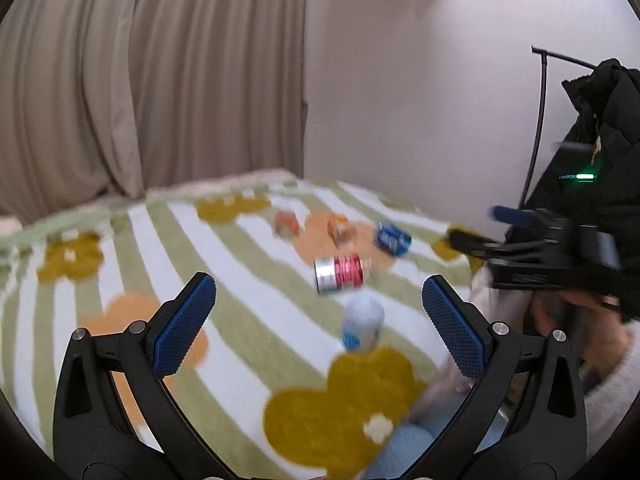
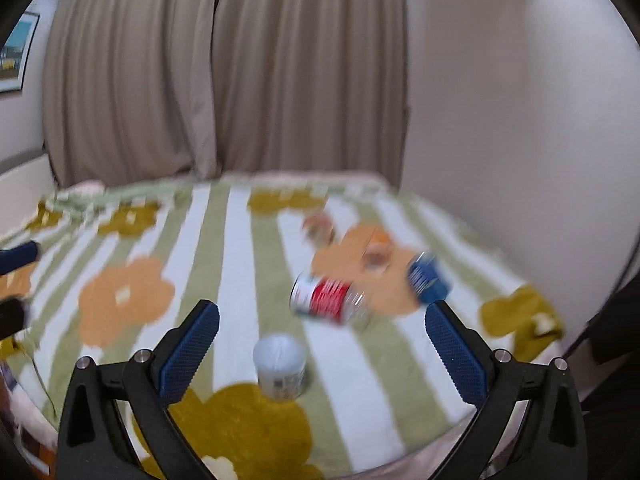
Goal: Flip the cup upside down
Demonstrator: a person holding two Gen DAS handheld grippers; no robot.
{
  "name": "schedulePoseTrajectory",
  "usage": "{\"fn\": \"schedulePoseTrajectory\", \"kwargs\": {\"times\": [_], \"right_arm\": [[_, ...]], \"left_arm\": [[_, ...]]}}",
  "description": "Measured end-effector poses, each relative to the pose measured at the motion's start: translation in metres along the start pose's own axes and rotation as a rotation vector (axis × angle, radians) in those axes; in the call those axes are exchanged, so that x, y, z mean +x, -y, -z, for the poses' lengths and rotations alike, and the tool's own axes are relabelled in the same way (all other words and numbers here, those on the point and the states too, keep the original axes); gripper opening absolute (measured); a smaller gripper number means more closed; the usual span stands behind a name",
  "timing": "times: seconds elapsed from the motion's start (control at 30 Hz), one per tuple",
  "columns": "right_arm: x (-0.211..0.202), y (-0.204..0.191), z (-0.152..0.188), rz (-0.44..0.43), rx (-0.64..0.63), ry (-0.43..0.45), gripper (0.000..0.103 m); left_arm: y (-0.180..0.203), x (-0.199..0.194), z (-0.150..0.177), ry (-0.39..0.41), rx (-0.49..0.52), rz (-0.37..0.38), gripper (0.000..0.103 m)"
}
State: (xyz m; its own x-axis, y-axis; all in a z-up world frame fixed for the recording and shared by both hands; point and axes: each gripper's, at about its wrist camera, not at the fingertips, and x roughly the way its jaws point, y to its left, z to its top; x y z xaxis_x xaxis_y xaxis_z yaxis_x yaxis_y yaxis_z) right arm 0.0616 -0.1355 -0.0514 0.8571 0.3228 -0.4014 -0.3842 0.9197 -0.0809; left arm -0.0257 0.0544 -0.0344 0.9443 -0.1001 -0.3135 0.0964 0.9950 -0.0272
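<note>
A small white cup (image 1: 362, 326) with blue print stands on the striped flower blanket (image 1: 248, 304), apparently bottom side up; it also shows in the right wrist view (image 2: 281, 366). My left gripper (image 1: 320, 320) is open and empty, held above the blanket with the cup between its fingertips in view but farther off. My right gripper (image 2: 322, 344) is open and empty, short of the cup. The right gripper also shows at the right edge of the left wrist view (image 1: 480, 226). Both views are blurred.
A red and white can (image 2: 326, 300) lies on its side behind the cup. A blue can (image 2: 428, 282) and two small orange containers (image 2: 376, 252) lie farther back. Curtains (image 2: 224, 80) and a white wall stand behind the bed. A dark jacket (image 1: 600, 140) hangs at right.
</note>
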Motion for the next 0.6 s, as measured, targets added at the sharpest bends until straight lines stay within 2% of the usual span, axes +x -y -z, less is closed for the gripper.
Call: {"fn": "schedulePoseTrajectory", "kwargs": {"times": [0.1,0.23,0.3,0.4,0.5,0.6], "right_arm": [[-0.044,0.006,-0.019,0.068,0.045,0.096,0.103],[-0.072,0.008,-0.026,0.152,0.082,0.135,0.103],[-0.087,0.009,-0.026,0.199,0.092,0.172,0.103],[-0.104,0.01,-0.022,0.267,0.086,0.216,0.103],[-0.107,0.018,-0.012,0.25,0.12,0.225,0.103],[-0.106,0.019,-0.006,0.273,0.122,0.213,0.103]], "left_arm": [[0.012,0.0,-0.029,0.078,0.03,-0.026,0.103],[0.026,0.0,-0.05,0.145,0.034,-0.046,0.103],[0.029,0.001,-0.052,0.152,0.024,-0.039,0.103],[0.036,0.001,-0.046,0.139,0.025,-0.068,0.103],[0.041,-0.003,-0.035,0.12,0.032,-0.086,0.103],[0.041,-0.005,-0.032,0.12,0.012,-0.088,0.103]]}}
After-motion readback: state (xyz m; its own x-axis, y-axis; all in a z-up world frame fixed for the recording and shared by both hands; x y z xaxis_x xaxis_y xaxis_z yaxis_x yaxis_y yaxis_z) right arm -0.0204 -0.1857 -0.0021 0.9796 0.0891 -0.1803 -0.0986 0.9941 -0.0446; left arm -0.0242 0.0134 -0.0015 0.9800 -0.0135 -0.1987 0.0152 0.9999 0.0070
